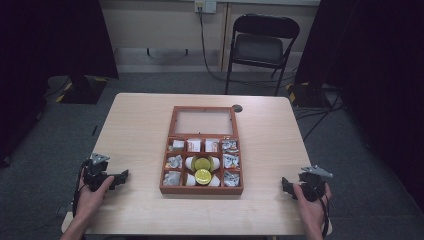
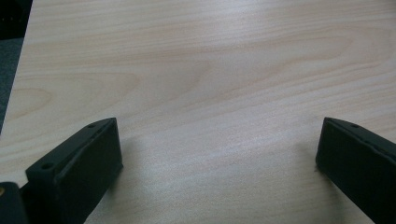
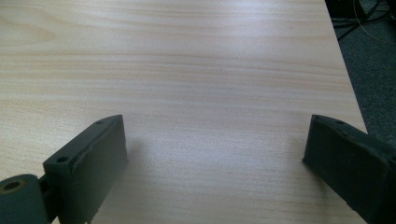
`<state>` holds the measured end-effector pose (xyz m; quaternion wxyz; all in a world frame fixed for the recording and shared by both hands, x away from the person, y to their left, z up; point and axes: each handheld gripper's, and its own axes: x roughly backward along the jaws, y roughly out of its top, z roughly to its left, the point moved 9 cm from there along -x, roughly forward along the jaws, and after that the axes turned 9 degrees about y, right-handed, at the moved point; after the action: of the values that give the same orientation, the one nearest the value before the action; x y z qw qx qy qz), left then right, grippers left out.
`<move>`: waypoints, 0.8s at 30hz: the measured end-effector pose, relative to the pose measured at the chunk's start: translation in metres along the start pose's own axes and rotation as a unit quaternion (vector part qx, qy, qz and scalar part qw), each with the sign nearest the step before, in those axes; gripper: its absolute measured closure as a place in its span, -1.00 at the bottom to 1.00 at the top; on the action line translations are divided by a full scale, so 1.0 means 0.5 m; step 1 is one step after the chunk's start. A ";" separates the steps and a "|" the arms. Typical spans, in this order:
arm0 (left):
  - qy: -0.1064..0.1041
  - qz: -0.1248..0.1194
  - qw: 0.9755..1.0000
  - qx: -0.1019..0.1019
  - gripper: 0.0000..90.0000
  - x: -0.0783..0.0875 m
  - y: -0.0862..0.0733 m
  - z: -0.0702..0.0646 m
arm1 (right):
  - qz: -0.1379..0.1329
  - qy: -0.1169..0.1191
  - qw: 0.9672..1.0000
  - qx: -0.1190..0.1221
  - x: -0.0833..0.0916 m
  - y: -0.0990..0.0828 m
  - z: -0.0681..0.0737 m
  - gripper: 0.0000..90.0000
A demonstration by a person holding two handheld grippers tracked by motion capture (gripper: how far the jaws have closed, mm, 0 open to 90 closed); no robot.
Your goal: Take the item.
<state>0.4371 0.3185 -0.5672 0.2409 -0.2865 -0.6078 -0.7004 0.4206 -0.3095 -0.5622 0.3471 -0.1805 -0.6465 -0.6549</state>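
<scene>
1. High view: I see the wooden box (image 1: 202,189) in the middle of the table (image 1: 140,130), with its glass lid (image 1: 203,122) folded back on the far side. Its compartments hold small packets, and the two middle ones hold white pods with gold tops (image 1: 202,163). My left gripper (image 1: 119,178) rests near the front left of the table and points to the right, toward the box. My right gripper (image 1: 286,185) rests near the front right and points to the left, also toward the box. So the box lies between both grippers, and its long axis runs away from me. The left gripper looks a little nearer to the box wall than the right one, I think, but the difference is small. Both are well apart from it.

2. Left gripper view: the two black jaws stand wide apart, and between them there is bare table wood (image 2: 210,93). They hold nothing and they touch nothing but perhaps the table top.

3. Right gripper view: here also the jaws are spread wide over bare wood, with nothing between them. The table edge (image 3: 345,70) and the grey floor (image 3: 373,70) are at the right side.
</scene>
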 end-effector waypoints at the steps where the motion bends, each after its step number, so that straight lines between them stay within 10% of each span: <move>1: 0.000 0.000 1.000 0.000 -1.00 0.000 0.000 0.000 | 0.000 0.000 1.000 0.000 0.000 0.000 0.000 -0.89; 24: -0.001 0.000 1.000 -0.001 -1.00 -0.001 0.001 -0.001 | 0.000 0.023 1.000 0.021 0.006 0.012 0.020 -0.65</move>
<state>0.4380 0.3178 -0.5671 0.2405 -0.2873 -0.6074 -0.7005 0.4204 -0.3002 -0.5548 0.3656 -0.1584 -0.6520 -0.6451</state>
